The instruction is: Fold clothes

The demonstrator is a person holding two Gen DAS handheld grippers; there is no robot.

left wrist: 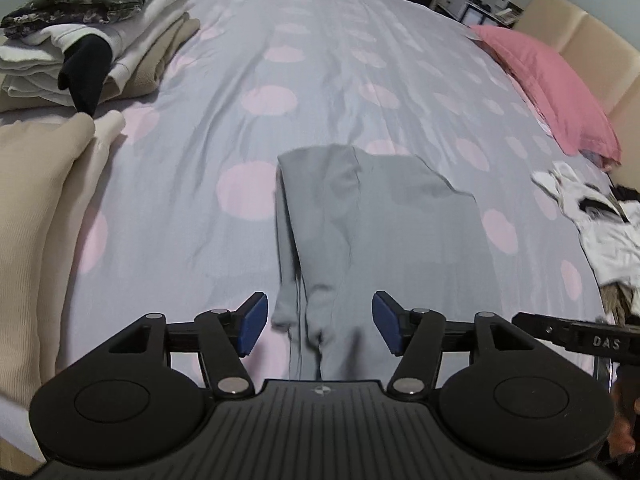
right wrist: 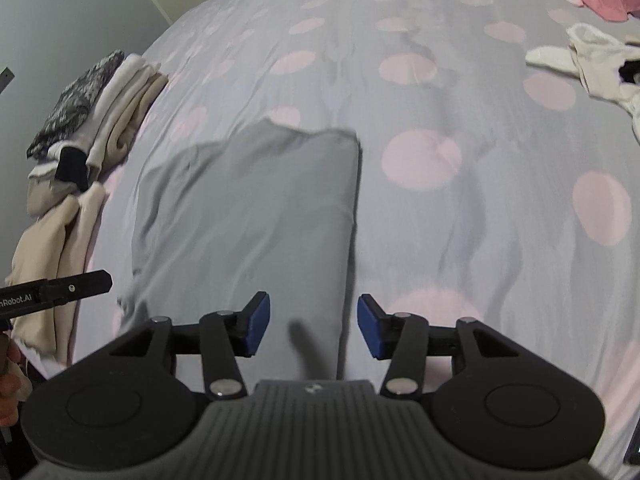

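Left gripper [left wrist: 320, 326]: jaws spread wide, blue pads [left wrist: 253, 325] holding nothing; a bunched, narrow end of the grey garment [left wrist: 380, 220] lies in the gap between them without touching either pad. Right gripper [right wrist: 313, 328]: jaws likewise wide apart and empty, poised over the near edge of the grey garment [right wrist: 256, 208], whose right-hand border runs up between the fingers.

Landmark: the grey garment, lying partly folded on the bedspread [left wrist: 280, 60], a grey cover with pink dots. In the left wrist view its left portion is gathered into long creases, its right portion lies flatter. Left of the garment, at the bed's edge, is a beige folded item [left wrist: 44, 208]; beyond that, further from the grippers, a stack of folded clothes [left wrist: 92, 36] topped by a dark floral piece, with a black piece hanging from its side. Right of the garment, well apart, is a heap of white and black unfolded clothes [left wrist: 600, 216]; beyond that heap lies a pink pillow [left wrist: 548, 84] against a cream headboard [left wrist: 600, 52].
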